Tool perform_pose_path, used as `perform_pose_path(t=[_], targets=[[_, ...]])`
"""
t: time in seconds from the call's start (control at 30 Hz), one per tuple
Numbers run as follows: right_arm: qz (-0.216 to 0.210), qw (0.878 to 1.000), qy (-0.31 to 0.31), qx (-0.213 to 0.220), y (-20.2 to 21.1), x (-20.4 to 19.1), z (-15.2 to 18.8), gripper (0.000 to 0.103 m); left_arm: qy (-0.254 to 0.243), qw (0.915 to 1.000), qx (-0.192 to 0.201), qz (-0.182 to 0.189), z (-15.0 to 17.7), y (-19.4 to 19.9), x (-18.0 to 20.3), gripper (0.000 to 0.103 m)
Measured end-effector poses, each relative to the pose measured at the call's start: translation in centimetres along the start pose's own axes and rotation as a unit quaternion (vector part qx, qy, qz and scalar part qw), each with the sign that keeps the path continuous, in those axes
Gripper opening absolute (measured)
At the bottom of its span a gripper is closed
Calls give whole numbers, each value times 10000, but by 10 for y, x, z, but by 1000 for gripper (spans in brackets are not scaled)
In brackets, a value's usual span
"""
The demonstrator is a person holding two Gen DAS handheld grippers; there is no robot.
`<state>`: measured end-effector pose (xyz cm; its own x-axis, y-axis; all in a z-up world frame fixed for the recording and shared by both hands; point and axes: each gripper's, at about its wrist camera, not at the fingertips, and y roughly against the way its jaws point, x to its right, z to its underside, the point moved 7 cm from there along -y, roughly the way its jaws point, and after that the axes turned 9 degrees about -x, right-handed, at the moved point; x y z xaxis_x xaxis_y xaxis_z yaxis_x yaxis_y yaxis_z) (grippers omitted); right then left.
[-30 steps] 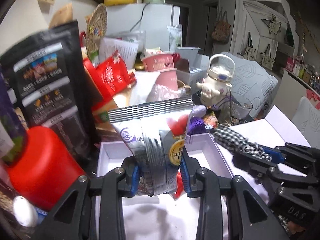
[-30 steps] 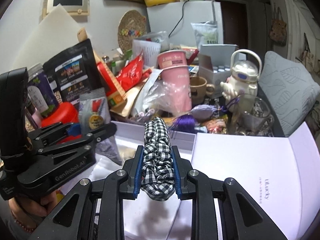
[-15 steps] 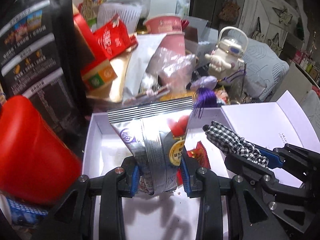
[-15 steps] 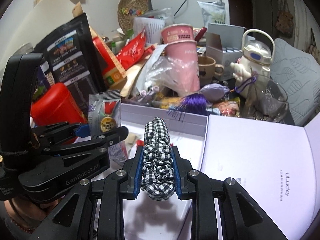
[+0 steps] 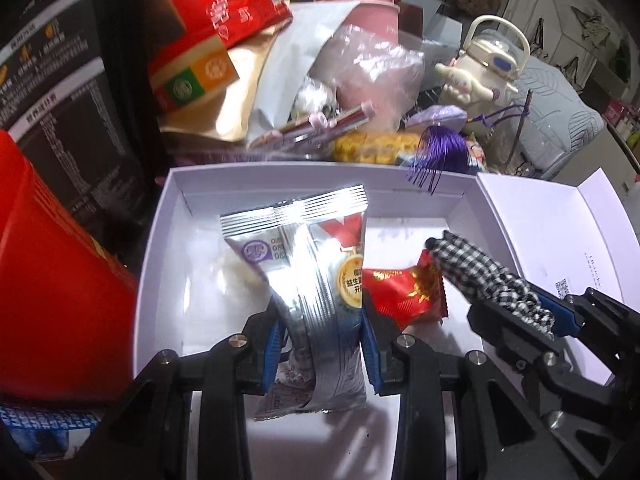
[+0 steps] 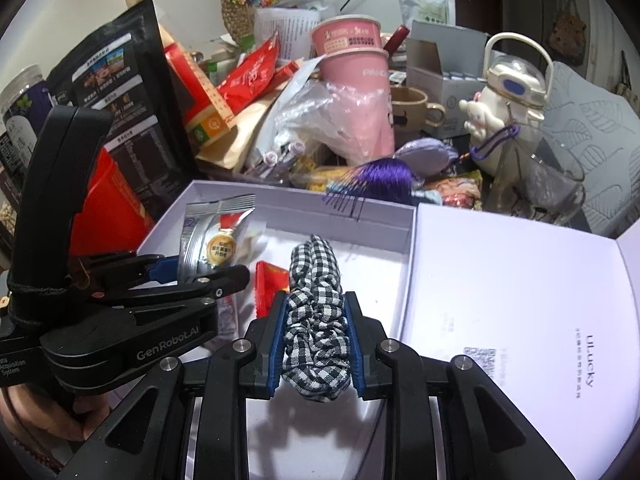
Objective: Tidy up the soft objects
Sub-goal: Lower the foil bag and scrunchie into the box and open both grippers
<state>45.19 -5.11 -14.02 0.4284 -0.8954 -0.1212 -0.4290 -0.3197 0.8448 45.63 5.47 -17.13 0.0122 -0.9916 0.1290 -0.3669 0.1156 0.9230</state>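
My left gripper is shut on a silver foil snack packet and holds it over the open white box. It also shows in the right wrist view. My right gripper is shut on a black-and-white checked scrunchie, held over the box's right part; it also shows in the left wrist view. A red foil packet lies on the box floor between the two grippers. A pale soft item lies in the box behind the silver packet.
The box lid lies open to the right. A red container and a black bag stand left of the box. Behind it is a heap: pink cups, purple tassel, white character kettle, glass.
Both grippers have moved forward and down over the box, with packet and scrunchie still held. The red foil packet has come into view on the box floor.
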Motion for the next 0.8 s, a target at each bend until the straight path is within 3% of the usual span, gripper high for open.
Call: perform_pose_path(t=[0.3,0.43,0.6,0.8], targets=[[120,9995,-54,-303,-16,6,6,28,-25,9992,-396,-44,5,-17,0,33],[170,9991,-58,-397,-19,9,7,36,-106,9988,-451,-134,7,-17,0,34],[209,9991,-20,-380,-15,8,7,39,-138,9987,-390,-285,2,-15,7,35],[337,9992,13,-202,2,10,2,50,-217,9989,-155,-387,-3,3,12,35]])
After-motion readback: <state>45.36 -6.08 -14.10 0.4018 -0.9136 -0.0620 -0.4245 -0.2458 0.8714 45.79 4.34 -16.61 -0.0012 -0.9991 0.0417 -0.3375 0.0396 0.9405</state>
